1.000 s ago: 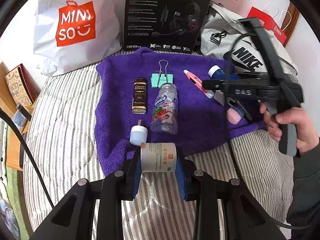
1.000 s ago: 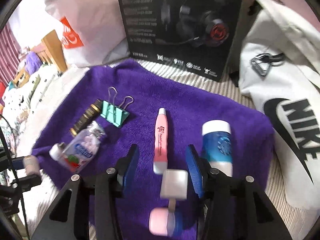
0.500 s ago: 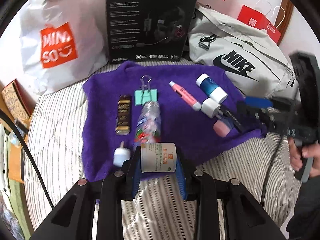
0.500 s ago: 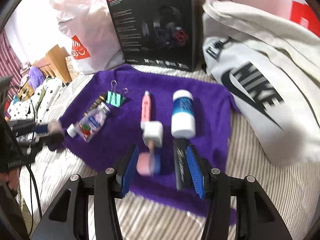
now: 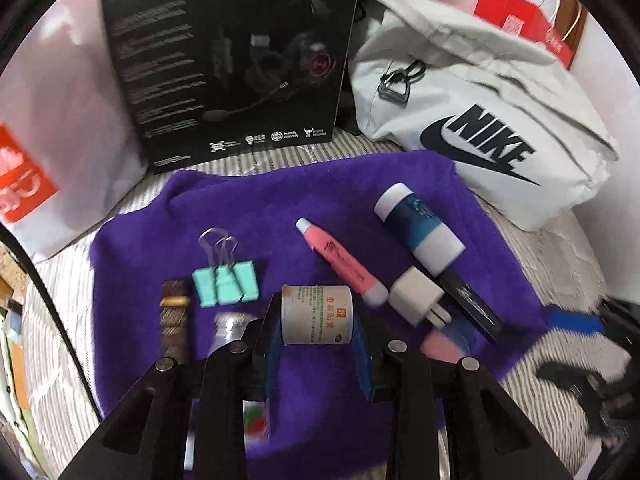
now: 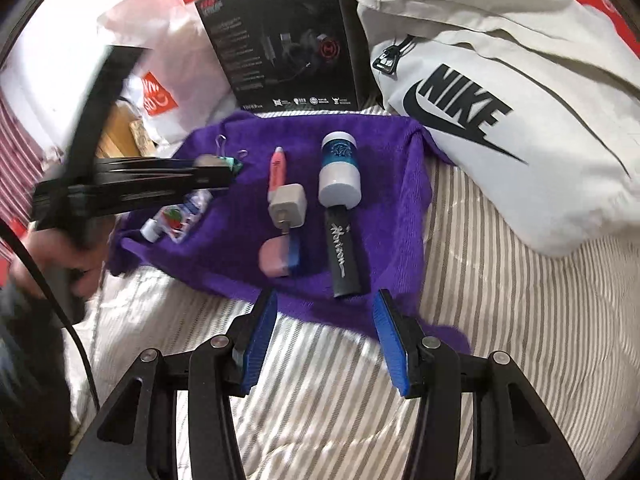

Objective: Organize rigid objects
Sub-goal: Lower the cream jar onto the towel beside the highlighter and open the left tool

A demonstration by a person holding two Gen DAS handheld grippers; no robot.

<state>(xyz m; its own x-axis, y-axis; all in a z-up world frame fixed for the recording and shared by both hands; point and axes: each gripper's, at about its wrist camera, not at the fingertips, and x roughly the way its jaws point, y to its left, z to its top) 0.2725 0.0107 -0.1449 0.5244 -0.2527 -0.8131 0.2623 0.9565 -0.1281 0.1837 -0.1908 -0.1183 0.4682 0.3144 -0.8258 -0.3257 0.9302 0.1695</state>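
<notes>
Left wrist: left claw [image 5: 317,322] clamped on small white bottle [image 5: 316,314], held above purple towel [image 5: 240,208]. Teal binder clip [image 5: 225,282] ahead-left, pink pen [image 5: 342,266] ahead-right; lower into the free gap ahead, release only once resting

Right wrist: right claw [image 6: 324,336] wide, empty, off the towel's near edge; black tube [image 6: 342,256] just ahead
</notes>
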